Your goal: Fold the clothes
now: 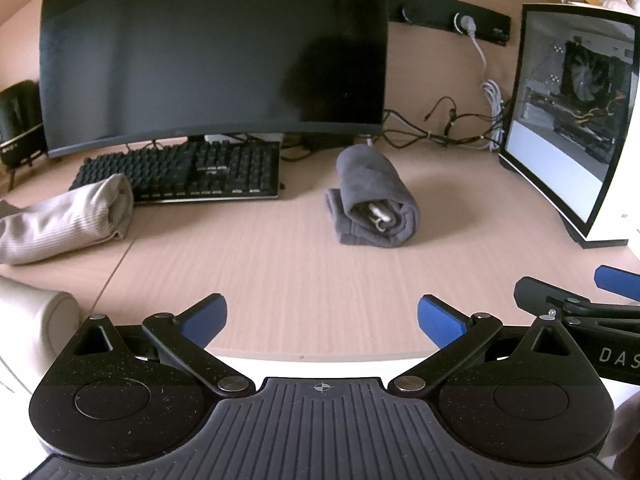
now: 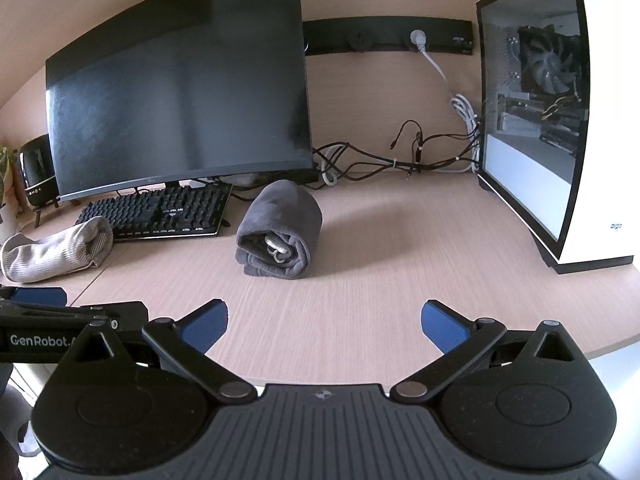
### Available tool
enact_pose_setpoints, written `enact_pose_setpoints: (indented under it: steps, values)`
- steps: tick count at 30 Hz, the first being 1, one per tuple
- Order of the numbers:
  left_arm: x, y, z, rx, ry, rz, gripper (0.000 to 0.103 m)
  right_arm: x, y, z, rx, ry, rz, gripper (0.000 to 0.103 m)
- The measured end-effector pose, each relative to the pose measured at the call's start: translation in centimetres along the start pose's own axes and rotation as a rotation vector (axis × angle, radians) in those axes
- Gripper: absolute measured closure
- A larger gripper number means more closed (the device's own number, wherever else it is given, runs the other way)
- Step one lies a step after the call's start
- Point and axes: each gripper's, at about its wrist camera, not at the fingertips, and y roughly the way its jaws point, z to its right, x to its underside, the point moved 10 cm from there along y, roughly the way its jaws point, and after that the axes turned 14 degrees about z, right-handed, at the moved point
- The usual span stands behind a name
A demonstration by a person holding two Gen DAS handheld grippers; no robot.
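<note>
A dark grey garment [image 1: 374, 200] lies rolled up on the wooden desk [image 1: 280, 272], with a pale drawstring showing in its open end; it also shows in the right wrist view [image 2: 280, 230]. A beige ribbed garment [image 1: 64, 220] lies rolled at the left by the keyboard, seen too in the right wrist view [image 2: 56, 254]. My left gripper [image 1: 322, 320] is open and empty over the desk's front edge, well short of the grey roll. My right gripper [image 2: 324, 324] is open and empty beside it, also short of the roll.
A black keyboard [image 1: 180, 172] and a dark monitor [image 1: 212, 56] stand behind the garments. A white PC case [image 2: 536, 120] stands at the right with cables [image 2: 400, 160] along the back wall. A black speaker [image 2: 38, 172] is at far left. A pale rounded object [image 1: 32, 328] sits at the left edge.
</note>
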Motion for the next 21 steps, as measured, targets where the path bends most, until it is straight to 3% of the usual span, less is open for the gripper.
enact_pose_setpoints:
  steps: [21]
  values:
    - [0.3,0.72,-0.52,-0.004,-0.004,-0.022,0.0,0.44,0.76,0.13,-0.009,0.003,-0.025,0.0]
